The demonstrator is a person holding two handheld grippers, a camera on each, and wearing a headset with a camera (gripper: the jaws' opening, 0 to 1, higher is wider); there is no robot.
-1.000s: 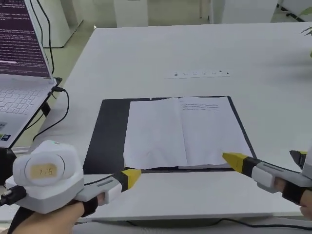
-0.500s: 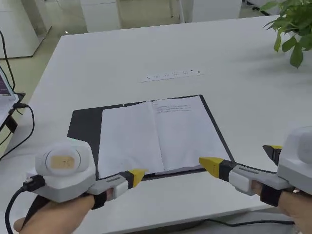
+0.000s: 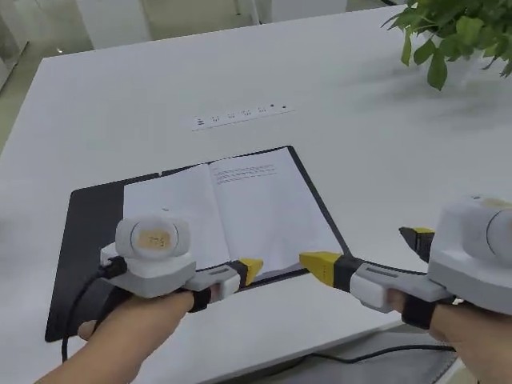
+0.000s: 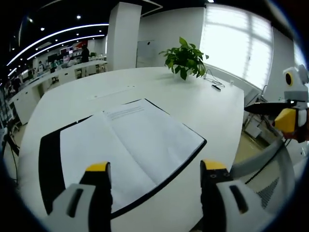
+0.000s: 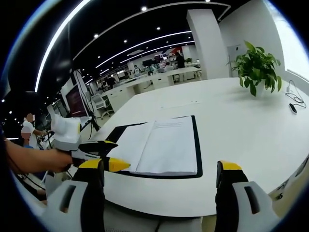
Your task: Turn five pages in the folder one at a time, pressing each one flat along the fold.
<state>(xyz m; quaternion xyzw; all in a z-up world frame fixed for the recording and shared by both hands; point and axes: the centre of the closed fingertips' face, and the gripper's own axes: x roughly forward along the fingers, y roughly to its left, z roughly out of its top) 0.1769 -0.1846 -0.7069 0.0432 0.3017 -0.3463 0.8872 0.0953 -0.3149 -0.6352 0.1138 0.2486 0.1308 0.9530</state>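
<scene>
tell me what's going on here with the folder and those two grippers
A person at a white table holds a two-jaw gripper in each hand. A black folder lies open and flat in front of them, its white pages spread to both sides. The left gripper hovers at the folder's near edge and the right gripper sits just off its near right corner. Both have their jaws wide apart and nothing between them, so no page is being turned at this moment.
</scene>
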